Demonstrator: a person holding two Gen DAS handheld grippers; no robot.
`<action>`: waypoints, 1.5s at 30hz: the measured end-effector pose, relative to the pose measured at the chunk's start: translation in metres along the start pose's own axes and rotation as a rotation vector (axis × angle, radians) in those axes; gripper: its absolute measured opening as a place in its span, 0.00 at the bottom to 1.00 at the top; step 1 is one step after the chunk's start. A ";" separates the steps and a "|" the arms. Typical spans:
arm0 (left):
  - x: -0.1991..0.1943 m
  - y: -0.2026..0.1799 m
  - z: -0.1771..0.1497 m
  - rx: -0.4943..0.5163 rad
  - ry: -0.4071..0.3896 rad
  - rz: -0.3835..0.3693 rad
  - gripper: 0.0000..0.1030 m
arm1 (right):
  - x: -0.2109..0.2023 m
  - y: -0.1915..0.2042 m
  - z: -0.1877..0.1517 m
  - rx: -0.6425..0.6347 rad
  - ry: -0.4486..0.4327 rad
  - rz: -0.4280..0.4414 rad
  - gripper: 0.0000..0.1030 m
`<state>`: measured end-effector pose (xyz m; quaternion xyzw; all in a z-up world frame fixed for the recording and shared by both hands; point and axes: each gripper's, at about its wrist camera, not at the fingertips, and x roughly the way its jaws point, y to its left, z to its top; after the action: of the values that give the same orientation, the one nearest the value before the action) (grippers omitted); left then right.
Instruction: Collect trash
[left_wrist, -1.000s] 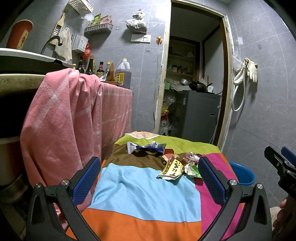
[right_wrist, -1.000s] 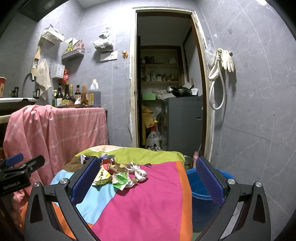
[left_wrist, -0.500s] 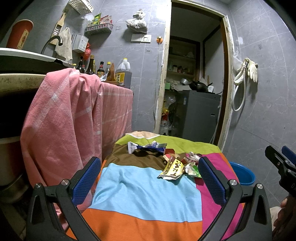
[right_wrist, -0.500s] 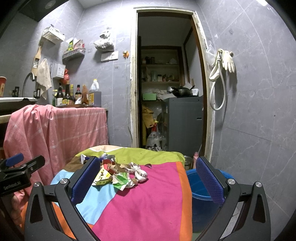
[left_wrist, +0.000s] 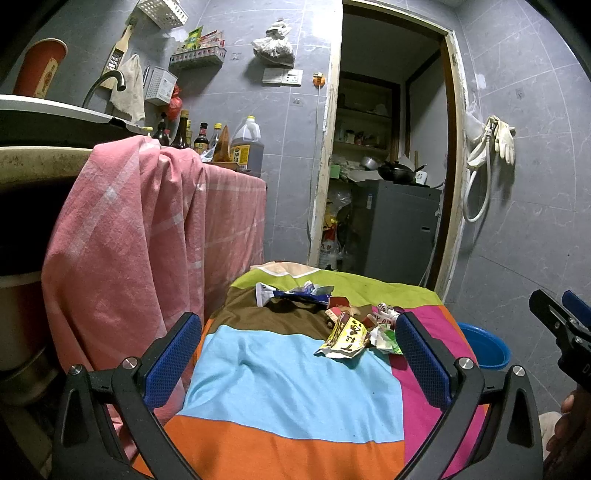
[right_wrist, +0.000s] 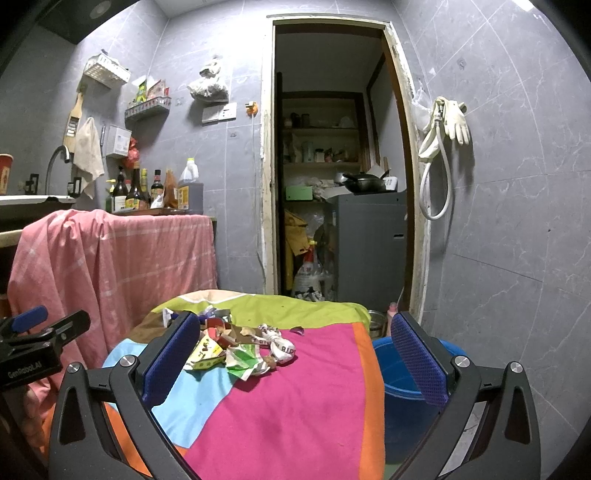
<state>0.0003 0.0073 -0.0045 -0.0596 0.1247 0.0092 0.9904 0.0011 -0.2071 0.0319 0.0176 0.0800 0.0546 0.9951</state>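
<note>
- left gripper (left_wrist: 295, 363) spread wide, empty, above striped cloth (left_wrist: 288, 373)
- right gripper (right_wrist: 295, 363) spread wide, empty
- wrapper pile (right_wrist: 240, 345) on cloth; blue bucket (right_wrist: 402, 387) beside it

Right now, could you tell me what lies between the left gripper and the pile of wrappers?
Only bare striped cloth, its light-blue band, lies between the left gripper and the wrappers, seen in the left wrist view.

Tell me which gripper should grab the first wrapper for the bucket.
Right, probably. The right gripper is open with the wrapper pile between its fingers, and the blue bucket sits just beside it. The left gripper is also open, but the bucket lies across the table from it.
</note>
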 end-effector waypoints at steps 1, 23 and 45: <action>0.000 0.000 0.000 0.000 0.000 0.000 0.99 | 0.000 0.000 0.000 0.001 0.000 0.001 1.00; 0.000 0.001 0.000 0.000 0.001 0.000 0.99 | 0.000 -0.003 -0.001 0.001 0.002 0.000 1.00; 0.025 0.000 0.030 0.011 -0.025 0.030 0.99 | 0.029 -0.008 0.031 0.042 0.020 -0.052 1.00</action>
<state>0.0316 0.0110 0.0180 -0.0524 0.1132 0.0240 0.9919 0.0353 -0.2123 0.0580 0.0359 0.0913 0.0273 0.9948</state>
